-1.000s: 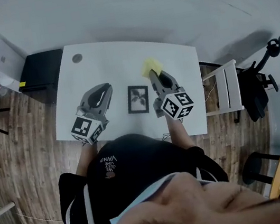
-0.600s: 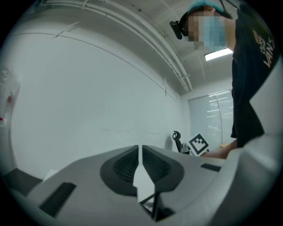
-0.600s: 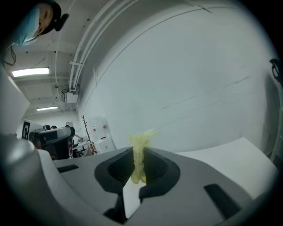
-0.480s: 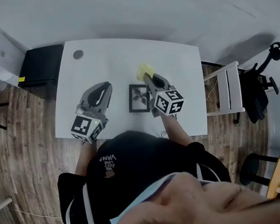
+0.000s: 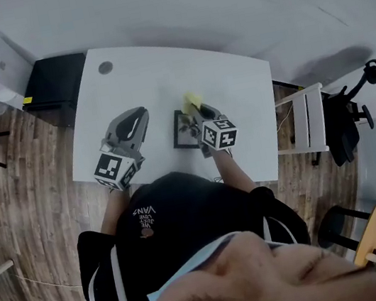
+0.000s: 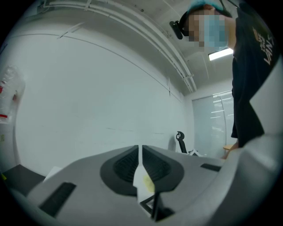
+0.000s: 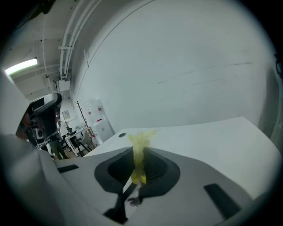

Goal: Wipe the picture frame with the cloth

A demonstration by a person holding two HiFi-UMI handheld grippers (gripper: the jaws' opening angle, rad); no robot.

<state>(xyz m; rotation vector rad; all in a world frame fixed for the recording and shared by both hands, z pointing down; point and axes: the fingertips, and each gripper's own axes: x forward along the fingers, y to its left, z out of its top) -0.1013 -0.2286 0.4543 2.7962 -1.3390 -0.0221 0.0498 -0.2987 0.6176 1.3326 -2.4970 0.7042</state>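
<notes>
Picture frame [image 5: 183,131] lies flat toward the near edge of the counter [image 5: 146,74], beside the right hand-held gripper [image 7: 138,149] clamped on the yellow cloth [image 7: 140,137]; with the left hand-held gripper [image 6: 140,152] closed, empty and apart, wiping may slide it.

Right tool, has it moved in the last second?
Yes. The right tool, shut on the cloth, has shifted left, from beside the picture frame to over its right edge.
</notes>
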